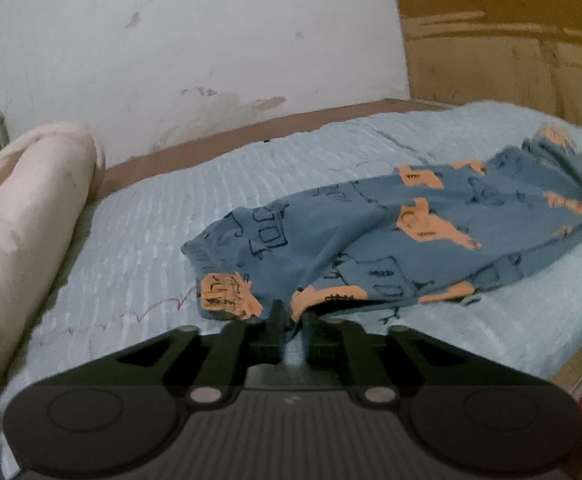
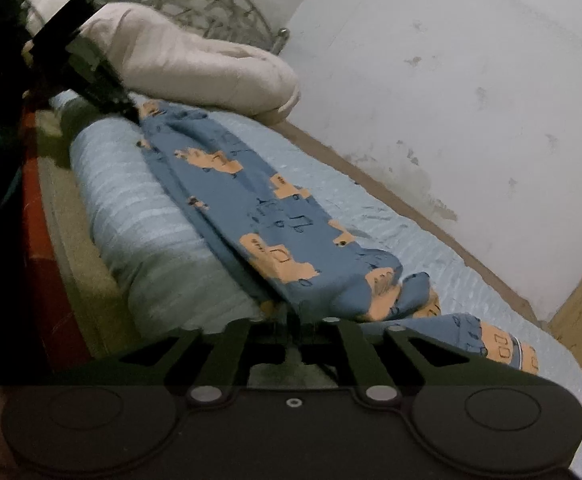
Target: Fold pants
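Note:
The blue pants point(image 1: 371, 232) with orange and dark prints lie stretched across the light blue bed cover point(image 1: 139, 240). My left gripper point(image 1: 291, 320) is shut on the near edge of the pants at one end. In the right wrist view the pants point(image 2: 251, 208) run away from me along the bed's edge. My right gripper point(image 2: 295, 320) is shut on the pants at the near end. The left gripper point(image 2: 131, 114) shows at the far end, pinching the cloth there. The pants are held taut and slightly lifted between the two grippers.
A rolled pale pink blanket point(image 1: 23, 208) lies at one end of the bed, also in the right wrist view point(image 2: 195, 60). A stained white wall point(image 1: 211, 48) runs along the far side. A wooden cabinet point(image 1: 511, 40) stands beyond. The bed's edge point(image 2: 71, 240) drops at the left.

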